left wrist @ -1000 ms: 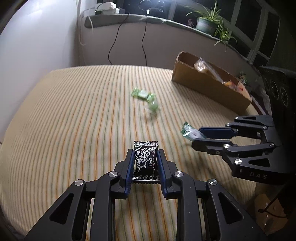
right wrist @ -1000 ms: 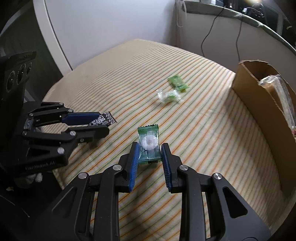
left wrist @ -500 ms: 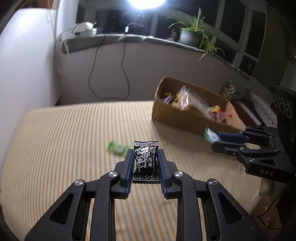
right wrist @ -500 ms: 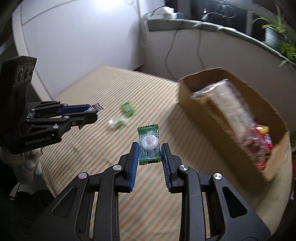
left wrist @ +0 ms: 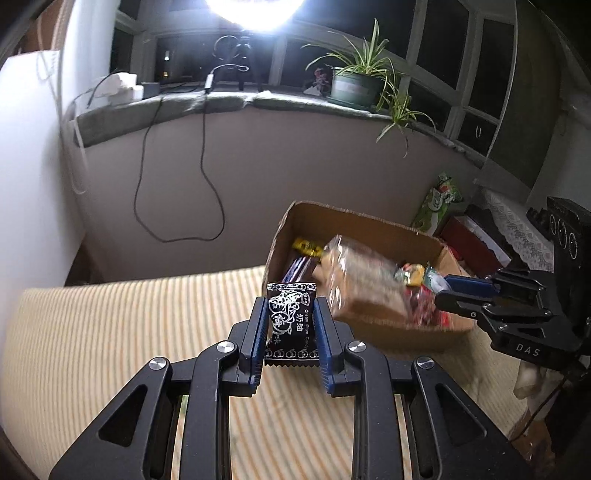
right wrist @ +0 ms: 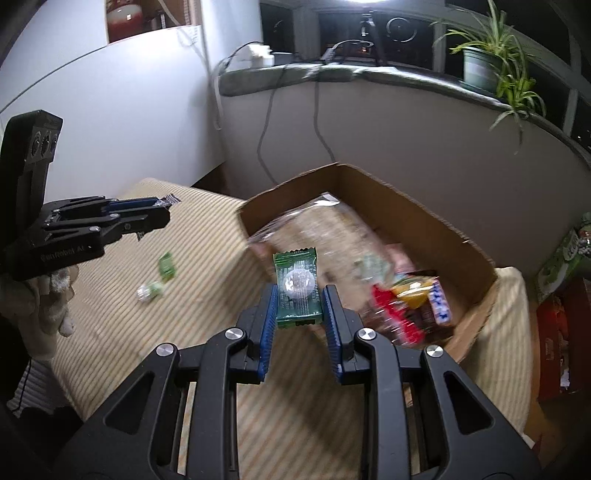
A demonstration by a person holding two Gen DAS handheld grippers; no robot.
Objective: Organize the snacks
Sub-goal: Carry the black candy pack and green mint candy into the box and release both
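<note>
Left wrist, left gripper [left wrist: 290, 325] clamps black candy [left wrist: 291, 321], right gripper [right wrist: 300, 299] clamps green candy [right wrist: 297, 286].

A bright lamp [left wrist: 255, 11] shines above dark windows [left wrist: 436, 55]. A plant [left wrist: 354, 81] sits on the grey ledge [left wrist: 184, 107]. Wires [left wrist: 207, 155] hang down the wall [left wrist: 295, 155].

The cardboard box [right wrist: 413, 206] stands on the striped bed [right wrist: 207, 236] at about one o'clock in the right wrist view, with a large clear bag [right wrist: 325, 236] and smaller packets [right wrist: 417, 295] inside it. Two loose sweets [right wrist: 159, 277] lie on the bed at nine o'clock, well apart from the box. Behind the box runs a windowsill [left wrist: 229, 101], with a potted plant [left wrist: 354, 83] on it at one o'clock and cables [left wrist: 203, 162] hanging down the wall at eleven.
</note>
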